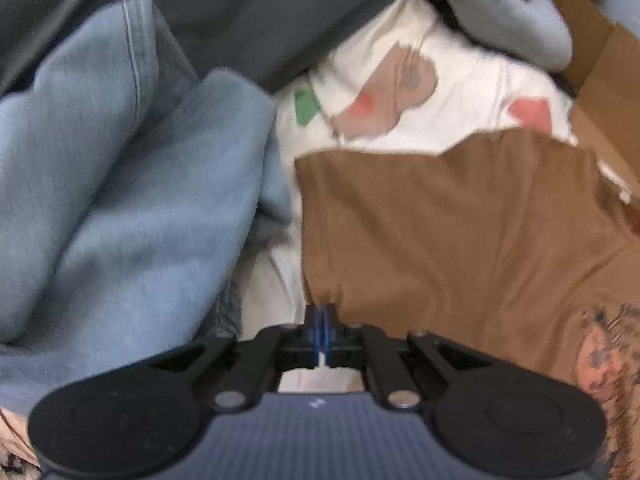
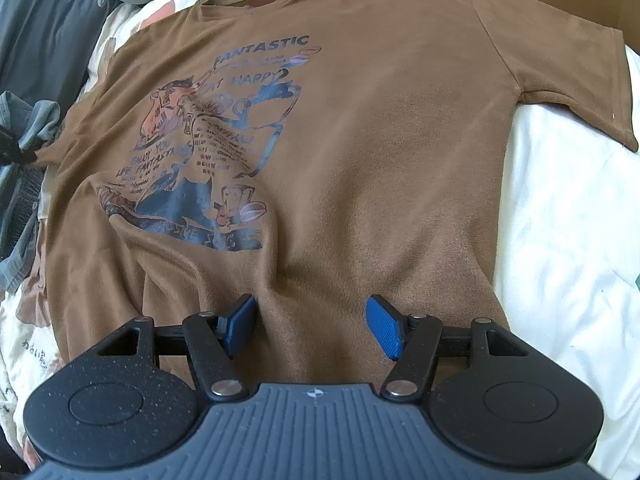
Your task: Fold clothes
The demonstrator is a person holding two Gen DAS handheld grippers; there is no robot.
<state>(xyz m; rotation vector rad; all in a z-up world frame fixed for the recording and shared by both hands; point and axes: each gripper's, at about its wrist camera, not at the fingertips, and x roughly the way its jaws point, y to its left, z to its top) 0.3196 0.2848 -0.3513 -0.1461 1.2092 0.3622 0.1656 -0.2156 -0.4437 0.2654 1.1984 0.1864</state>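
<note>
The left gripper (image 1: 320,312), pads clenched on an edge of the brown T-shirt (image 1: 460,232), holds it beside the blue jeans (image 1: 120,184). The right gripper (image 2: 310,326) hovers released over the hem; the shirt, printed "FANTASTIC" (image 2: 262,50), lies flat on the white patterned bedding (image 2: 568,216).

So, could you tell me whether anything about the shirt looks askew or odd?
Yes: the brown printed T-shirt lies face up but wrinkled near its hem, its left side bunched against the pile of blue-grey clothes, where the left gripper pinches its edge.
</note>
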